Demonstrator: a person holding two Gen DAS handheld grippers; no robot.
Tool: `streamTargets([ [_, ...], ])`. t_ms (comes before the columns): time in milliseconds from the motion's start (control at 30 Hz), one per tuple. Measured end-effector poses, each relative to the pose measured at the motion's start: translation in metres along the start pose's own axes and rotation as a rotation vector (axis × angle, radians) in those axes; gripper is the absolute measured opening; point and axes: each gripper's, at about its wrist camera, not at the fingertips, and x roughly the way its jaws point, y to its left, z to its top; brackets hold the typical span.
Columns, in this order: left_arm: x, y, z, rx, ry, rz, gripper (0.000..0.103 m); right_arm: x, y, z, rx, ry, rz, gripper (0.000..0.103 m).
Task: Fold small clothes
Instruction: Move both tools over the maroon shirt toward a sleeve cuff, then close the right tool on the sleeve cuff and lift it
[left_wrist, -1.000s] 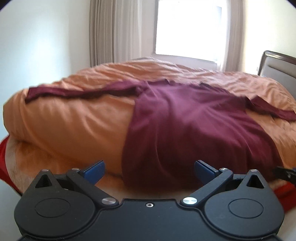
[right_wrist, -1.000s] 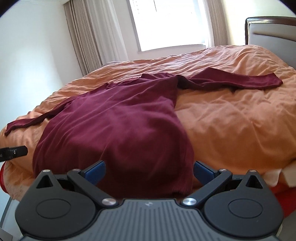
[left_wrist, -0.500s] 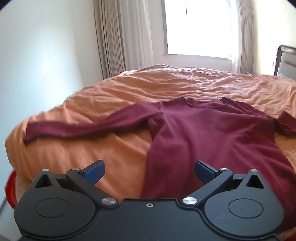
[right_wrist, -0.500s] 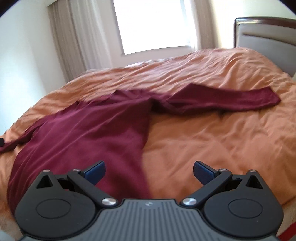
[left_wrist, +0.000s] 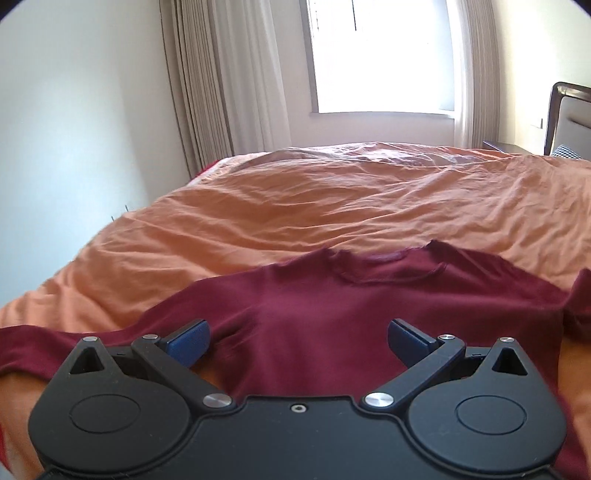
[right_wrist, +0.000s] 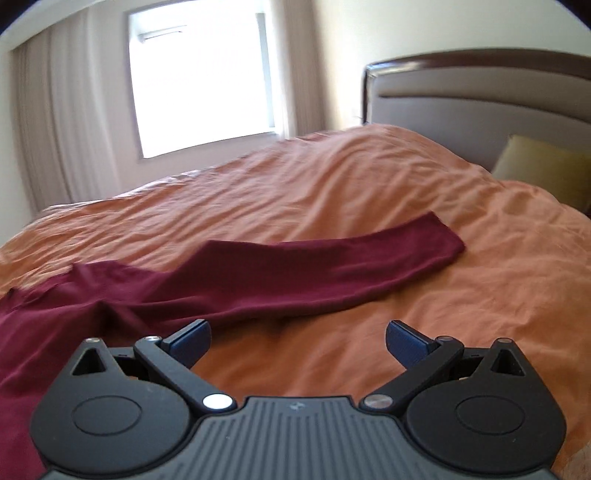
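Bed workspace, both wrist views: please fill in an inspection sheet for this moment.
Surface: wrinkled orange duvet covering the bed.
Job's things: maroon long-sleeved top spread flat, collar away from the cameras; one sleeve stretched toward the headboard; unfolded.
Clutter: yellow-green pillow by the padded headboard.
Grippers: left gripper open above the top's chest; right gripper open above duvet beside the sleeve; neither holds anything.
Cables: nothing seen.
Surroundings: bright window, beige curtains, white wall.
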Motion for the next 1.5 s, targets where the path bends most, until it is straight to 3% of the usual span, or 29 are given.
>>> streamTargets([
  [333, 0.064, -0.081, 0.006, 0.027, 0.035, -0.113, 0.102, 0.058, -0.049, 0.033, 0.075, -0.001, -0.010, 0.103],
  [500, 0.089, -0.100, 0.002, 0.026, 0.058, -0.128, 0.102, 0.085, -0.060, 0.045, 0.060, -0.004, -0.116, 0.103],
  [633, 0.105, -0.104, -0.006, 0.002, 0.054, -0.129, 0.102, 0.106, -0.057, 0.048, 0.008, 0.062, -0.209, 0.103],
  [900, 0.130, -0.107, -0.035, -0.038, 0.110, -0.116, 0.102, 0.116, -0.055, 0.038, 0.012, 0.089, -0.222, 0.103],
  [1300, 0.137, -0.111, -0.047, -0.019, 0.103, -0.094, 0.103, 0.123, -0.058, 0.034, 0.031, 0.100, -0.217, 0.103],
  [1400, 0.138, -0.112, -0.048, -0.016, 0.101, -0.091, 0.103, 0.120, -0.064, 0.033, 0.089, 0.081, -0.188, 0.103],
  [1500, 0.138, -0.114, -0.050, -0.011, 0.098, -0.087, 0.103, 0.110, -0.080, 0.033, 0.242, 0.030, -0.128, 0.103],
])
